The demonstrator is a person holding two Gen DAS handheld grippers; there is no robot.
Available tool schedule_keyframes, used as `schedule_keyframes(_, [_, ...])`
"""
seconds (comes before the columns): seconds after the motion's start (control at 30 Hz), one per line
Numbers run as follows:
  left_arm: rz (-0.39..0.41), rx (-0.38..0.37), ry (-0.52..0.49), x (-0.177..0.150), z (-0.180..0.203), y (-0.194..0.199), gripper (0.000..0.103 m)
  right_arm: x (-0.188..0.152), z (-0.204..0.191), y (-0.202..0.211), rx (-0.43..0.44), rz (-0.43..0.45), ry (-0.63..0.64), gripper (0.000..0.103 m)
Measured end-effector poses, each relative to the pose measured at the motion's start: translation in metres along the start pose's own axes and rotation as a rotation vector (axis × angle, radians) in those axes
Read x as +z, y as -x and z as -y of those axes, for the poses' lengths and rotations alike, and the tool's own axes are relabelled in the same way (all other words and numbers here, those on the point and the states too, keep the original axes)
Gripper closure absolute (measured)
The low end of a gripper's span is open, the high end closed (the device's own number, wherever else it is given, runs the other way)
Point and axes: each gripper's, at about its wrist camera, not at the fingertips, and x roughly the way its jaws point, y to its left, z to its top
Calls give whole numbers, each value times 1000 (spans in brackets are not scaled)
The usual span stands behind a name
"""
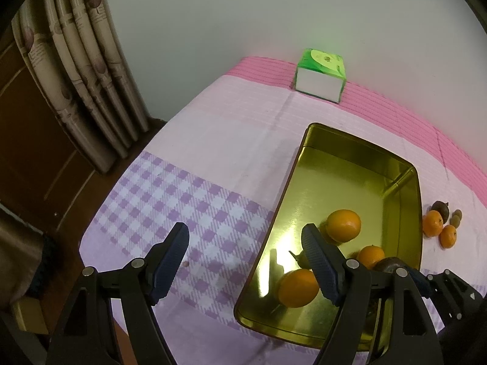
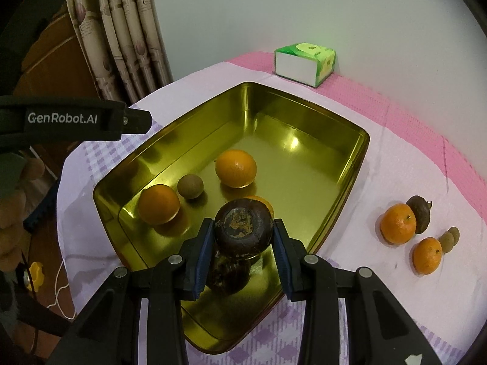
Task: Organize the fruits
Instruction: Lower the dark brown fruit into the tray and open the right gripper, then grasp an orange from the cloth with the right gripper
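With three oranges and a small brown fruit already in the gold tin (image 2: 350, 164), the right tool (image 2: 242, 245) holds a dark fruit (image 2: 242, 228) just above its floor, the left tool (image 1: 245, 258) gapes empty, and five fruits (image 2: 398, 225) wait on the counter (image 2: 380, 158).

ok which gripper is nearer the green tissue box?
Hard to separate. The tissue box sits at the cloth's far edge, beyond the tray. Both the right gripper and the left gripper are at the tray's near end.

Black-framed tool (image 2: 243, 237) — blue ribbed pads (image 2: 203, 258), silver pivot screws (image 2: 175, 259), white "GenRobot.AI" lettering (image 2: 62, 118)
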Motion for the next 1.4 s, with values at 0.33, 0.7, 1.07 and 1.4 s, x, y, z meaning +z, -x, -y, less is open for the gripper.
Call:
schedule_keyframes(0.33, [-1,-5,0,0,1,-1,26,0,0,-3,2,-3,-3,67])
schedule_keyframes(0.7, [-1,-6,-6,-1,3,-2,26,3,5,8,6,29,-32,65])
schedule_keyframes(1.07, [-2,-14,-12,-1,4,-1,26,-2,46,47,-71,109,-103,58])
schedule_keyframes(1.4, [3,-25,-43,-1,8,2,26,-39,135,56,-221,65,-260,58])
